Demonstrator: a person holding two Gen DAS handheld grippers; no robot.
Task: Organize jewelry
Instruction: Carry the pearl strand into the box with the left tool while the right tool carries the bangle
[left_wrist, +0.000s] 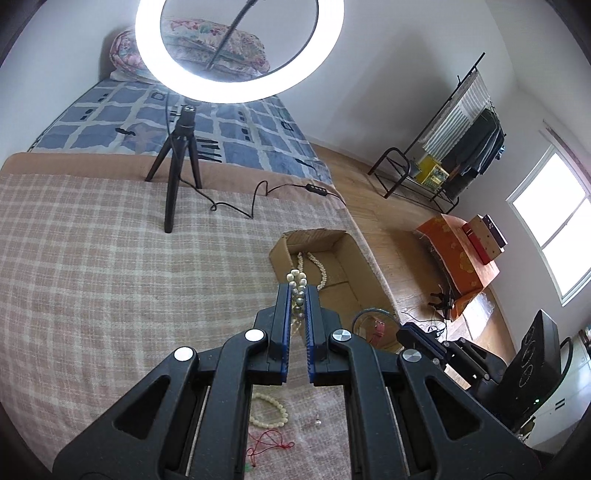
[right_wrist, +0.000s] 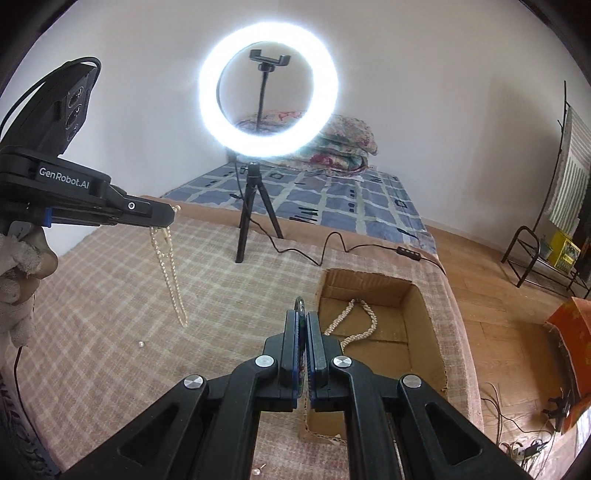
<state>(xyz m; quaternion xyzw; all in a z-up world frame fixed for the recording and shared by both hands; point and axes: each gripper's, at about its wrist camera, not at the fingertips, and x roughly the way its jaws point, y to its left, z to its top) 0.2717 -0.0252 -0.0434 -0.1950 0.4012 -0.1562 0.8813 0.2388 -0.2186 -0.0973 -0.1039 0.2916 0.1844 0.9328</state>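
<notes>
My left tongs (left_wrist: 297, 291) are clamped on a pearl necklace (right_wrist: 171, 273) that dangles free above the plaid blanket (left_wrist: 110, 258), left of the cardboard box (right_wrist: 417, 314). My right tongs (right_wrist: 302, 314) pinch a thin dark ring-shaped piece (right_wrist: 300, 303) near the box's left wall. I reckon the long strand could swing and catch the box rim, or slip loose and shed beads; one stray pearl (right_wrist: 140, 344) already lies on the blanket. The only writing I can read is "GenRobot.AI" on the left tongs' body.
</notes>
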